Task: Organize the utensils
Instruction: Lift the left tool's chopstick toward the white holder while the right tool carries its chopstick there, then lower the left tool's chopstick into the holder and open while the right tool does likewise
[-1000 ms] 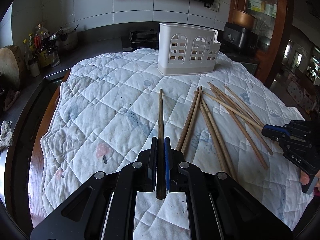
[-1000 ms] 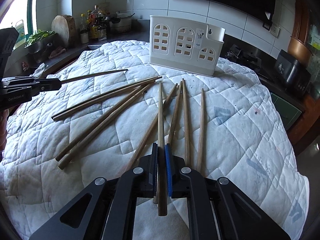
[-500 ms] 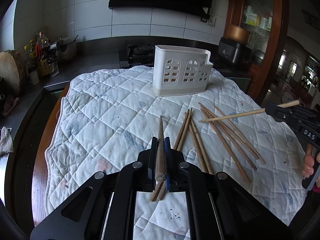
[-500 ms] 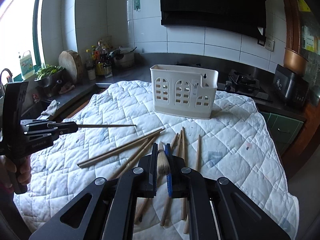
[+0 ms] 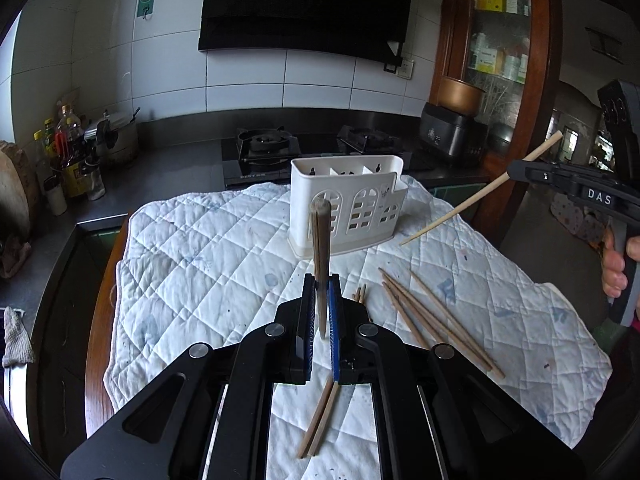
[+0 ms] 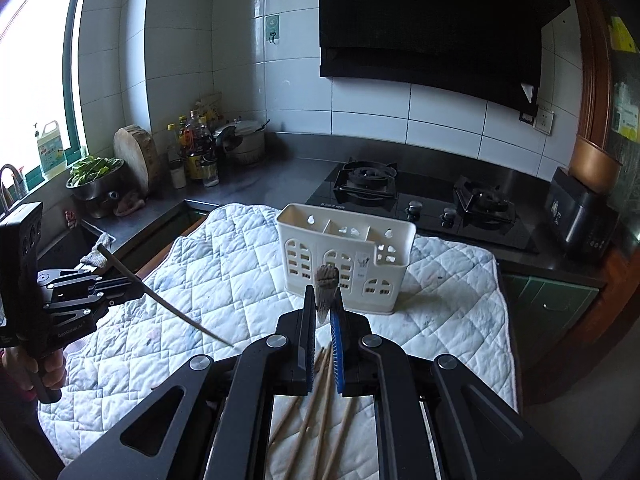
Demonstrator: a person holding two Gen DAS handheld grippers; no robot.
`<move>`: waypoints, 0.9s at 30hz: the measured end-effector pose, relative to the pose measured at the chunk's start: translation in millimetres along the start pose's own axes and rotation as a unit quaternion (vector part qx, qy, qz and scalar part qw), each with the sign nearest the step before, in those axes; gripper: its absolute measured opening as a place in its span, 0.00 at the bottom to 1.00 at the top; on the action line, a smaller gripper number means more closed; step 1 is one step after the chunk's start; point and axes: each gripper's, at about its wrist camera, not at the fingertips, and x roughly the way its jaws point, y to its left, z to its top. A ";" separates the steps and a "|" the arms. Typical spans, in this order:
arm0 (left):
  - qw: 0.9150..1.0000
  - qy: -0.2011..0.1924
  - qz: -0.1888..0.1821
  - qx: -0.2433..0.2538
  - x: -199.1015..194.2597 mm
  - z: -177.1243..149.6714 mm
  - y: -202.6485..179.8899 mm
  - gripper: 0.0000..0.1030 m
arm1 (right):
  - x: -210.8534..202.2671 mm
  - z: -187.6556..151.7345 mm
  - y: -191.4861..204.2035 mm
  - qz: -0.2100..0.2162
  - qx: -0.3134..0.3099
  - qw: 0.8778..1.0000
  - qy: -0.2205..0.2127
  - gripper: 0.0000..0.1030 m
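A white slotted utensil holder (image 5: 347, 207) stands at the far side of the quilted cloth; it also shows in the right wrist view (image 6: 345, 261). My left gripper (image 5: 320, 292) is shut on a dark wooden chopstick (image 5: 321, 248) held tilted upright above the cloth. My right gripper (image 6: 323, 312) is shut on a light chopstick (image 6: 326, 286), seen end-on. In the left wrist view the right gripper (image 5: 520, 172) holds its chopstick (image 5: 460, 210) slanting down toward the holder. Several loose chopsticks (image 5: 436, 320) lie on the cloth.
The quilted cloth (image 5: 208, 264) covers a table beside a dark counter. A gas hob (image 6: 420, 196) sits behind the holder. Bottles (image 5: 72, 160), a pot and a chopping block stand at the left. A black appliance (image 5: 452, 136) stands at the back right.
Both grippers have risen from the cloth, each with a chopstick, and tipped them from lying flat to steeply tilted. The holder now looks farther below.
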 end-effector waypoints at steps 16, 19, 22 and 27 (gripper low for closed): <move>0.996 -0.084 -0.012 0.025 -1.1 147.9 -25.3 0.05 | 35.2 80.6 -55.1 -0.057 0.003 0.998 0.033 0.07; 0.994 -0.106 0.004 0.030 6.6 171.2 -30.3 0.05 | 45.1 83.7 -61.5 -0.056 0.002 0.998 0.041 0.07; 0.992 -0.123 0.025 0.035 20.1 186.3 -37.0 0.05 | 53.9 84.5 -65.6 -0.054 0.002 0.997 0.047 0.07; 0.993 -0.108 0.042 0.031 56.0 196.8 -39.9 0.05 | 71.2 82.3 -70.1 -0.050 0.001 0.997 0.062 0.07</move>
